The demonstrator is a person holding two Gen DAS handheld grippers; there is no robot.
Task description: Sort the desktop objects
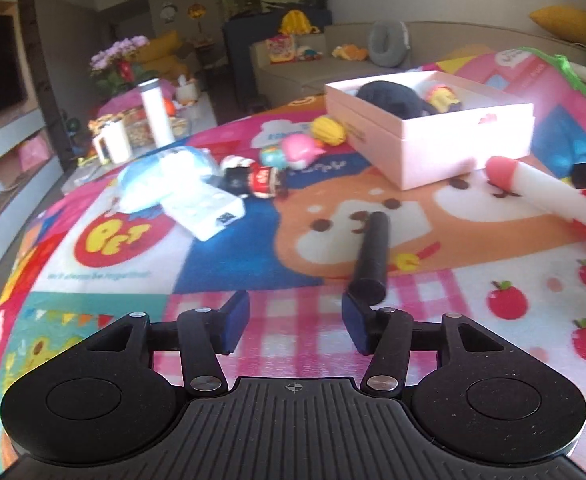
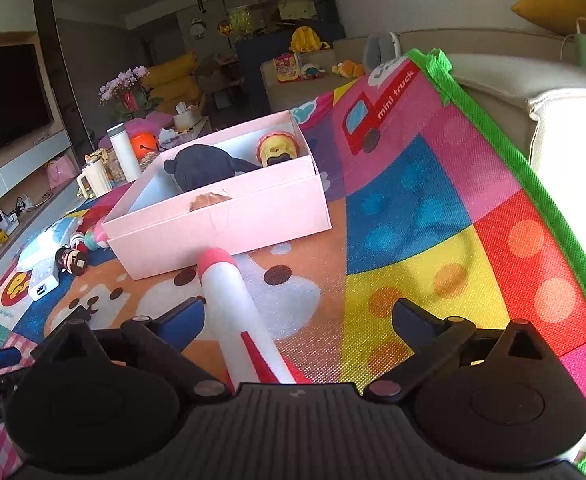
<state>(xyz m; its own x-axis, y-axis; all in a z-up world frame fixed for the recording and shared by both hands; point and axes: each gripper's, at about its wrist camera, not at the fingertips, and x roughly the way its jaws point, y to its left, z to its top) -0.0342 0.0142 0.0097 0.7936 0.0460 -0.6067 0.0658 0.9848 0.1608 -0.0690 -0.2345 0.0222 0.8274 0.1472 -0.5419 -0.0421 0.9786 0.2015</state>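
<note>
A pink box (image 1: 433, 136) stands on the colourful mat and holds a dark soft toy (image 1: 393, 98) and a yellow-red toy (image 1: 443, 98). A black cylinder (image 1: 371, 254) lies just ahead of my open left gripper (image 1: 295, 326), by its right finger. A white stick with a pink tip (image 2: 233, 308) lies between the fingers of my open right gripper (image 2: 299, 320), close to the left finger, pointing at the pink box (image 2: 229, 220). The stick also shows in the left wrist view (image 1: 541, 188).
Left of the box lie a yellow toy (image 1: 329, 130), a pink toy (image 1: 299, 152), a dark figure (image 1: 253, 180), a white adapter (image 1: 205, 208) and a blue-white packet (image 1: 161, 176). A white bottle (image 1: 157, 112) and mug (image 1: 111, 142) stand behind. The mat's green edge (image 2: 533, 184) runs along the right.
</note>
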